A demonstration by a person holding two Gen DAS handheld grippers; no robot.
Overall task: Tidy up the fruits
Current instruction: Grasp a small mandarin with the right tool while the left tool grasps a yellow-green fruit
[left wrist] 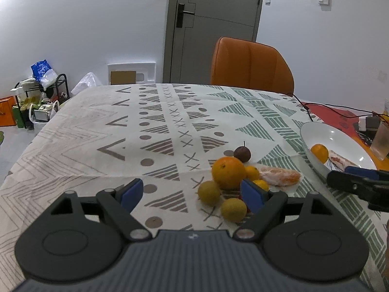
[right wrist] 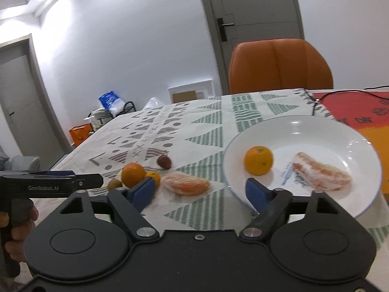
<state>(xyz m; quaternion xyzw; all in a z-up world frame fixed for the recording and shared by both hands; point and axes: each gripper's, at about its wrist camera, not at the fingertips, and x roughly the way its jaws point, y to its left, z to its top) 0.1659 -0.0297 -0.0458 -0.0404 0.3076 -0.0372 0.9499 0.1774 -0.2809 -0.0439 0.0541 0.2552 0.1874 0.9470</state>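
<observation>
White round ceramic plate (right wrist: 304, 131) lies just ahead of the released, empty right claw (right wrist: 201, 192), while the released left claw (left wrist: 192, 194) hovers near the big round orange (left wrist: 228, 172).

Beyond the counter (left wrist: 85, 126) with its patterned cloth (left wrist: 170, 121) you see an orange chair (left wrist: 250, 65) at upper centre, a grey door (left wrist: 214, 24) behind it, a cluttered rack (left wrist: 41, 97) at far left, and black cables (left wrist: 328, 109) at right.
</observation>
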